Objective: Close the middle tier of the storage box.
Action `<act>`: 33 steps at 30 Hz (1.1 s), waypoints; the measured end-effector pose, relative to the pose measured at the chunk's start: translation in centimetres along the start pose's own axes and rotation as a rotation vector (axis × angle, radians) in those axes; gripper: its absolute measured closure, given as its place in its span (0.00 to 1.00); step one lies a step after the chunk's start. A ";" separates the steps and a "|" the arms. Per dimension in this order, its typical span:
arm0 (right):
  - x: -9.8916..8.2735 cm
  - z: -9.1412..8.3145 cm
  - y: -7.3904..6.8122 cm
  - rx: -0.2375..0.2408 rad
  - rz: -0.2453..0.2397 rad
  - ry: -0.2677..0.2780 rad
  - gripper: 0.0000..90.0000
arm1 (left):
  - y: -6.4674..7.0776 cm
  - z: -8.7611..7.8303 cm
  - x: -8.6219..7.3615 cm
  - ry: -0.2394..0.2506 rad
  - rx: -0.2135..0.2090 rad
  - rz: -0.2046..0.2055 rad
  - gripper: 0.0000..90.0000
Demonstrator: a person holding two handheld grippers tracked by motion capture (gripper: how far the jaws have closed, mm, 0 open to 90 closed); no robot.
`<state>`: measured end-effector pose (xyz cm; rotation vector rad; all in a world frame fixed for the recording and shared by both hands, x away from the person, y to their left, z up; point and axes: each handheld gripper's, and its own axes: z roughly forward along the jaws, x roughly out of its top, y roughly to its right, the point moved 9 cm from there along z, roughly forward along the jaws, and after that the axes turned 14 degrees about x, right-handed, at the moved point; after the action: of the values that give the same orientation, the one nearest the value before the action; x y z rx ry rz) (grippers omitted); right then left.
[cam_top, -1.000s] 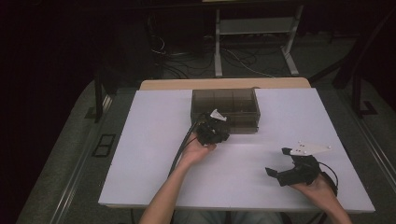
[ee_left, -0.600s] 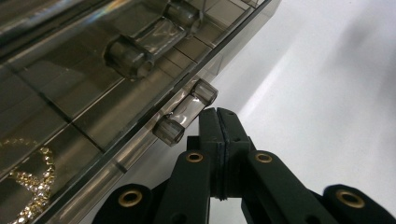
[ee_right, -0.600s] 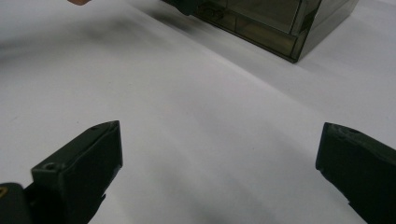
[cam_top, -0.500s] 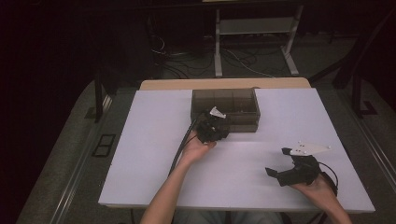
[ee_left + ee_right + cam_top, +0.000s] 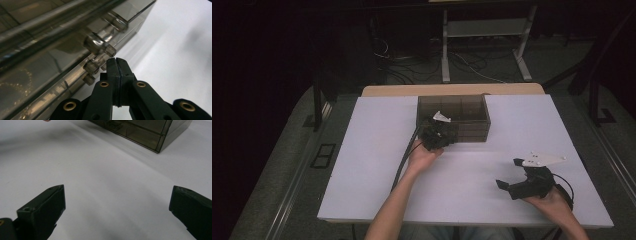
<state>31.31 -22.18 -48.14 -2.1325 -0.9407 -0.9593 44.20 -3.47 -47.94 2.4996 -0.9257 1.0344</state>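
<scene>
The smoked clear plastic drawer box [image 5: 453, 116] sits on the white table [image 5: 362, 170], toward its far edge. The left gripper [image 5: 438, 134] is at the box's front; the right gripper [image 5: 508, 176] rests well apart, near the front right.

In the high view the left gripper [image 5: 438, 134] covers the front left part of the smoky drawer box [image 5: 462, 107], so its jaw tips and the place where they meet the box are hidden. The inside of the box is too dark to read. In the left gripper view the box front [image 5: 50, 57] is blurred and cut off at the top and left edges; the round knobs [image 5: 98, 46] look soft. In the right gripper view the box [image 5: 150, 132] is cut off at the top edge.
</scene>
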 end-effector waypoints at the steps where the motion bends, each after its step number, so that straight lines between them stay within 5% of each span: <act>1: 0.0 0.0 0.0 0.000 0.000 0.000 0.00 | 0.0 0.0 0.0 -0.004 -0.003 -0.004 0.99; 10: 0.0 0.0 -0.1 0.001 0.002 0.003 0.00 | 0.3 -0.6 -0.1 0.000 0.001 0.017 0.88; 13: 0.1 0.0 -0.2 0.003 -0.001 0.006 0.00 | 0.3 -1.5 -0.1 0.004 0.002 0.037 0.78; 19: 0.2 0.1 -0.4 0.005 -0.005 0.006 0.00 | 0.8 -3.1 0.1 0.057 -0.061 0.009 0.51; 33: 0.3 0.5 -0.7 0.010 -0.012 0.001 0.00 | 0.9 -6.3 -0.9 0.101 -0.117 0.033 0.13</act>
<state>31.06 -21.34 -48.00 -2.1200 -0.9569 -0.9597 39.81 -0.73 -44.13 2.3219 -0.9710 1.0737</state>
